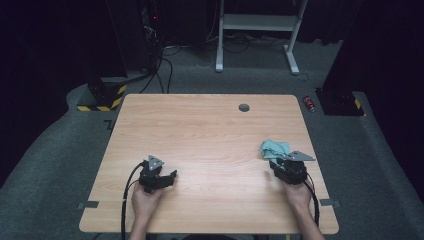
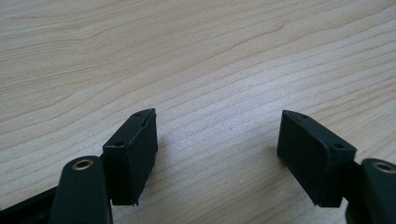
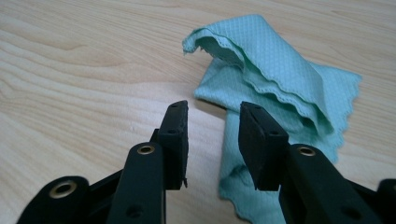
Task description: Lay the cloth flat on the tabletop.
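Here, my right claw [image 3: 212, 123] sits low over the table [image 1: 200, 130], jaws a little apart with bare wood and the near edge of the cloth [image 3: 280, 93] showing in the gap; they grip nothing. The cloth is pale mint green, thin, with a fine dotted weave and small scalloped edges. It lies crumpled rather than flat: one fold stands up in a ridge at the back, its corner curling over toward the left of the right gripper view, while lower layers spread out flat on the wood beneath it. A flap runs down past my right-hand jaw and under it. From the high view the cloth [image 1: 274, 148] is near the table's right edge, about midway back, lying just ahead of my right claw [image 1: 276, 162] and partly hidden by the grey plate on top of it. Whether a jaw tip touches the fabric I cannot tell. My left claw [image 2: 217, 133] is well apart from all this, on the left side of the table near the front, jaws spread wide over plain wood grain, nothing between them. In the high view it [image 1: 165, 175] points inward toward the table's middle, my hand behind it.
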Action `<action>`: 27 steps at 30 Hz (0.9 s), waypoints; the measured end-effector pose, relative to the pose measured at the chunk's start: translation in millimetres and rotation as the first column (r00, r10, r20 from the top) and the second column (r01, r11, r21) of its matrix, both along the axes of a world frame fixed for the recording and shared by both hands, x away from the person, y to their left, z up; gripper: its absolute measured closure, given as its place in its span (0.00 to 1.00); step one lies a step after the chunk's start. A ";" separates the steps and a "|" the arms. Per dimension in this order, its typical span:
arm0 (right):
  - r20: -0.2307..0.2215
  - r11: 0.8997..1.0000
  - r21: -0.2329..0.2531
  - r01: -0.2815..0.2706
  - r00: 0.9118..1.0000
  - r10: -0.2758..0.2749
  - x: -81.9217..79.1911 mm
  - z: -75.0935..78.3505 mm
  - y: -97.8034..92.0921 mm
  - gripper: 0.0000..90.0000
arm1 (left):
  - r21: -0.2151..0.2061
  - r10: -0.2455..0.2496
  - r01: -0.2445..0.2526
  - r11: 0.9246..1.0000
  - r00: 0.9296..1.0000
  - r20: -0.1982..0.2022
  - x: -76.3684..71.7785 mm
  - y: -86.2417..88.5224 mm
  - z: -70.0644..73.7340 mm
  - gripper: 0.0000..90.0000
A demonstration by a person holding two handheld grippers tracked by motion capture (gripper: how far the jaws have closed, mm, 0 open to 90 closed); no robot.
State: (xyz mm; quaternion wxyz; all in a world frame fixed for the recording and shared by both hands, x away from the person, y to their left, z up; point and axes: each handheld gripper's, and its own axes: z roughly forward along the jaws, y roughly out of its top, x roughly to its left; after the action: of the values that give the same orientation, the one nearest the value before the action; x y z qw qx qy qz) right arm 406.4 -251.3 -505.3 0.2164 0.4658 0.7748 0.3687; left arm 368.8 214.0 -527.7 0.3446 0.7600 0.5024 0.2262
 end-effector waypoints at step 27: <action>-0.059 0.997 -0.077 0.025 0.998 -0.029 48.9 -7.4 22.1 0.94 | 0.001 0.000 0.000 1.000 1.000 0.001 0.0 -0.1 -0.1 0.32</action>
State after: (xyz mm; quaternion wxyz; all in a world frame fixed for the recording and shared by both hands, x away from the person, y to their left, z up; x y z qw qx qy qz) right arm 455.3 -229.2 -512.7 0.2156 0.4784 0.7882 0.3216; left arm 368.8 213.8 -527.8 0.3447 0.7601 0.5020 0.2268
